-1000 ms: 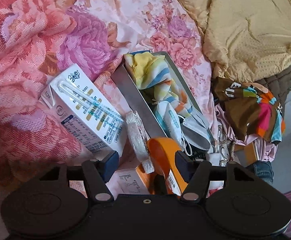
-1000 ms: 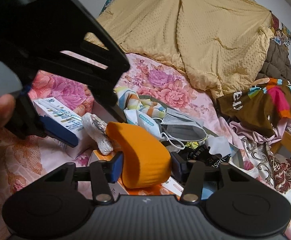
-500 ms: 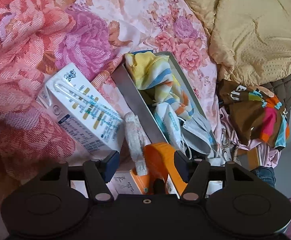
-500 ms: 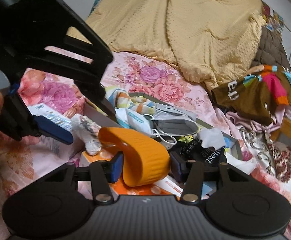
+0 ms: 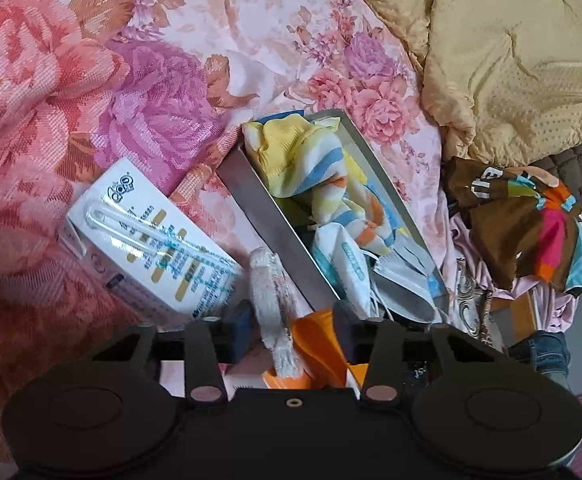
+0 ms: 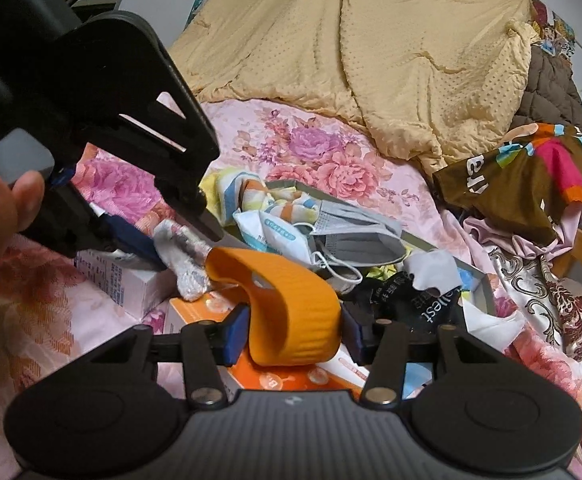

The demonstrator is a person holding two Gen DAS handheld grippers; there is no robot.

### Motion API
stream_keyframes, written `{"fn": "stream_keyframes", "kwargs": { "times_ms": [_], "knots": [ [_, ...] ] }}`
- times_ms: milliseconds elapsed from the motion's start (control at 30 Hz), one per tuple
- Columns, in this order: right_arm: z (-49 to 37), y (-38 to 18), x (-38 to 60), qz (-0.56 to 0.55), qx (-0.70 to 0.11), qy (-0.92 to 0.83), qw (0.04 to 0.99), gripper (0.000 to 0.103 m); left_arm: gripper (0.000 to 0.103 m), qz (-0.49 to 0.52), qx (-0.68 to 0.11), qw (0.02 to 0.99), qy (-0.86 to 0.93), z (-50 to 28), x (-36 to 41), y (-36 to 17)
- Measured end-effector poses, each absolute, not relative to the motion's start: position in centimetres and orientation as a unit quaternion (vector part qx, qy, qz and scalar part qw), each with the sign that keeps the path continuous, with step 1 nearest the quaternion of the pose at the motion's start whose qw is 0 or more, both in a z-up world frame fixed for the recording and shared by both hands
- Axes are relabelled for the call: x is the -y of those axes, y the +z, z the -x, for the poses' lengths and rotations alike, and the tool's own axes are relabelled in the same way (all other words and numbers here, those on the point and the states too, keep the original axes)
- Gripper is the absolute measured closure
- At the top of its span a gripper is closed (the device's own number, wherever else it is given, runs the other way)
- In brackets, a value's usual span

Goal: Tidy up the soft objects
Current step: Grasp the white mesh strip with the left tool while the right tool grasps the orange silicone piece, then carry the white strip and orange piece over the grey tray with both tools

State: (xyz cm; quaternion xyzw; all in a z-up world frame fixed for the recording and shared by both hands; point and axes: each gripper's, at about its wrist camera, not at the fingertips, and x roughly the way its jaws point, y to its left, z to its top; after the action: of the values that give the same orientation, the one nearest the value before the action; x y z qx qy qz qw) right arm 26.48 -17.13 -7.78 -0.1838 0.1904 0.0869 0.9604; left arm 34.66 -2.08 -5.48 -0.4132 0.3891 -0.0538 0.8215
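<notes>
My right gripper (image 6: 291, 334) is shut on a curved orange ribbed soft piece (image 6: 287, 304) and holds it above an orange box (image 6: 275, 376). My left gripper (image 5: 291, 330) is open, its fingers either side of a white wrapped cloth roll (image 5: 273, 304) and the orange piece (image 5: 319, 344). It shows at upper left in the right wrist view (image 6: 143, 236). A grey tray (image 5: 267, 220) holds a striped cloth (image 5: 311, 172), a wipes packet (image 5: 347, 268) and a grey face mask (image 6: 355, 240).
A white milk carton (image 5: 151, 248) lies left of the tray on the floral bedsheet (image 5: 91, 100). A yellow quilt (image 6: 391, 52) covers the back. A brown multicoloured garment (image 5: 531, 220) lies right. Black and white packets (image 6: 419, 292) sit in the tray's near end.
The left gripper has moved closer over the white roll and orange piece. The right gripper, still holding the orange piece, has shifted slightly forward.
</notes>
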Motion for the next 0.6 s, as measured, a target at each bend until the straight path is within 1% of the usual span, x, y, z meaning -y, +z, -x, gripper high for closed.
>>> {"fn": "stream_keyframes", "kwargs": {
  "times_ms": [33, 67, 133, 167, 200, 267, 333, 600],
  "knots": [
    [-26.5, -7.8, 17.1, 0.184, -0.191, 0.087, 0.96, 0.051, 0.069, 0.411, -0.389, 0.823, -0.053, -34.7, 2.1, -5.5],
    [-26.5, -7.8, 17.1, 0.183, -0.192, 0.088, 0.96, 0.053, 0.073, 0.408, -0.39, 0.824, -0.053, -34.7, 2.2, -5.6],
    [-26.5, -7.7, 17.2, 0.178, -0.193, 0.089, 0.961, 0.056, 0.086, 0.398, -0.391, 0.828, -0.052, -34.9, 2.2, -5.8],
    [-26.5, -7.7, 17.2, 0.174, -0.194, 0.09, 0.961, 0.056, 0.088, 0.394, -0.39, 0.831, -0.051, -34.9, 2.2, -5.8],
    [-26.5, -7.6, 17.2, 0.173, -0.194, 0.09, 0.961, 0.058, 0.087, 0.392, -0.388, 0.833, -0.05, -34.9, 2.1, -5.9],
    [-26.4, -7.5, 17.3, 0.171, -0.193, 0.09, 0.962, 0.06, 0.088, 0.394, -0.384, 0.833, -0.055, -34.8, 2.0, -6.0],
    [-26.4, -7.2, 17.3, 0.169, -0.191, 0.089, 0.963, 0.067, 0.088, 0.391, -0.378, 0.837, -0.06, -34.6, 1.9, -6.0],
    [-25.9, -6.1, 18.1, 0.152, -0.177, 0.08, 0.969, 0.071, 0.089, 0.34, -0.348, 0.871, -0.069, -32.8, 2.4, -3.8]
  ]
}}
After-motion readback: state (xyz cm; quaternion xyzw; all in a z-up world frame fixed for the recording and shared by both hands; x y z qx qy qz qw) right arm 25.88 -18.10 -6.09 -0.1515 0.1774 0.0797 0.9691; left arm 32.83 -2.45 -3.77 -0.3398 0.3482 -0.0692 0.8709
